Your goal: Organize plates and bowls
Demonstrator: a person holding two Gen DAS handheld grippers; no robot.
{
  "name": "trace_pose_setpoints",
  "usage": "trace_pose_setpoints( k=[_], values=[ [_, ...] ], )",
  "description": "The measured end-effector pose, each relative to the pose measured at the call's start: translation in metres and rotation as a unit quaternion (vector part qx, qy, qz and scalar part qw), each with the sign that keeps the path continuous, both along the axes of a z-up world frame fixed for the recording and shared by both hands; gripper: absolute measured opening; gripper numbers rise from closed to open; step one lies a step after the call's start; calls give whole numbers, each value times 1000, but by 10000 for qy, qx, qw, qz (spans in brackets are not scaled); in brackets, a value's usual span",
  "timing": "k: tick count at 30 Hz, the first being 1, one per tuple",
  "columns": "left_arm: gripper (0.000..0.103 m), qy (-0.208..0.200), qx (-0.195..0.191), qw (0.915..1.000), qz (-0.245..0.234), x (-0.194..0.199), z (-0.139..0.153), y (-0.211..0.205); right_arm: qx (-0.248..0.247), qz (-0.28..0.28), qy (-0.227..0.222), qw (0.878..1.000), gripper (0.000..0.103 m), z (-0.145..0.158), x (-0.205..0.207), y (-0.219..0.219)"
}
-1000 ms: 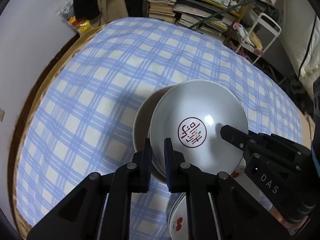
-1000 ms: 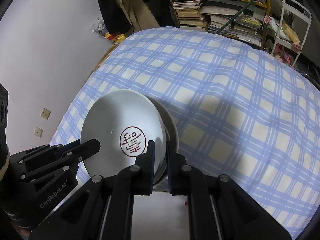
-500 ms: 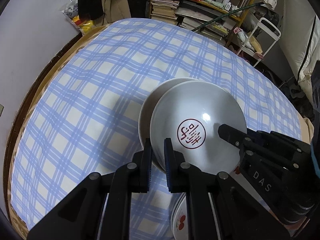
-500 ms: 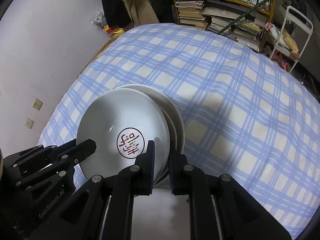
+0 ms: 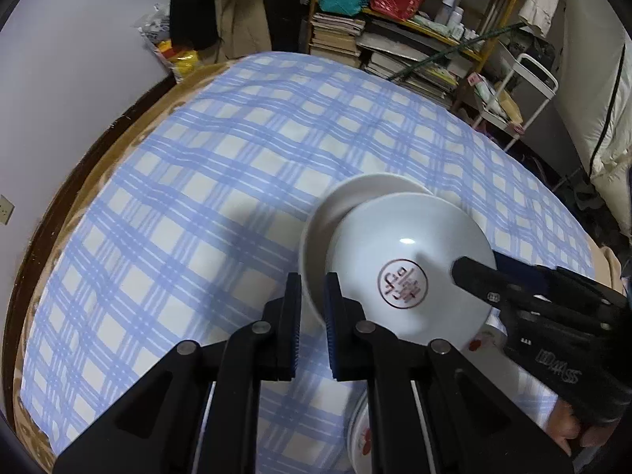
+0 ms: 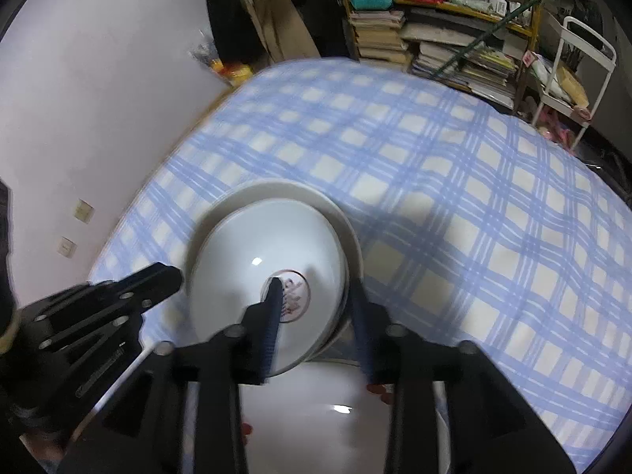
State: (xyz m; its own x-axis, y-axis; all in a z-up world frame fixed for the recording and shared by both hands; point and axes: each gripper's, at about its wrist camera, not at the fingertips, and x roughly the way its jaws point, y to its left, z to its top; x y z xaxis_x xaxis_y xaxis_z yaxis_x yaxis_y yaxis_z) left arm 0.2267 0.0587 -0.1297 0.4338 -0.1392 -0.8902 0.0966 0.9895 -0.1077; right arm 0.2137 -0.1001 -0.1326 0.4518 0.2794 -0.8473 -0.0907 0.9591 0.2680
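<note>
Two white bowls sit nested and tilted above the bed with the blue checked cover (image 5: 221,181): the upper bowl with the red seal (image 5: 407,268) lies inside a plain outer bowl (image 5: 347,201). I record the left hand-held gripper (image 5: 312,296) as clamped on the outer bowl's near rim, pads close together with the rim between them. The right hand-held gripper (image 6: 316,304) is opening; its jaws stand apart on either side of the sealed bowl's rim, one finger over the red seal (image 6: 290,296), the other outside the wall, and I see no pad pressing on the ware. Below them, at the lower edge of both views, lies a plate with red cherry marks (image 5: 361,438) (only part of it shows).

Handling assessment: the bowls look like glazed ceramic, so stiff, fairly heavy for a rim pinch, slippery under the pads and liable to chip or break if knocked together. In my judgement the rim is the only workable hold, taken well down over the wall. With the right jaws letting go, the whole pair hangs on the left pinch alone, and the inner bowl could slide out.
</note>
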Motion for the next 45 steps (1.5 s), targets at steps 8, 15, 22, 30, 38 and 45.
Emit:
trace_pose_setpoints(
  k=[8, 15, 22, 30, 38, 45],
  values=[
    [17, -73, 83, 9998, 192, 7, 0, 6, 383, -366, -297, 9982, 58, 9, -9, -38],
    [19, 58, 24, 9995, 302, 13, -7, 12, 296, -692, 110, 9971, 66, -18, -1, -71],
    [24, 202, -220, 9988, 385, 20, -14, 19, 745, -661, 641, 9930, 74, -49, 12, -75],
    [27, 318, -391, 9981, 363, 25, -18, 21, 749, -528, 613, 9939, 77, -54, 18, -63],
    [29, 470, -545, 9969, 305, 28, -22, 22, 1172, -651, 716, 9884, 78, -56, 19, -72],
    [30, 484, -453, 9973, 316, 28, -22, 22, 1237, -650, 759, 9873, 78, -56, 20, -73]
  ],
)
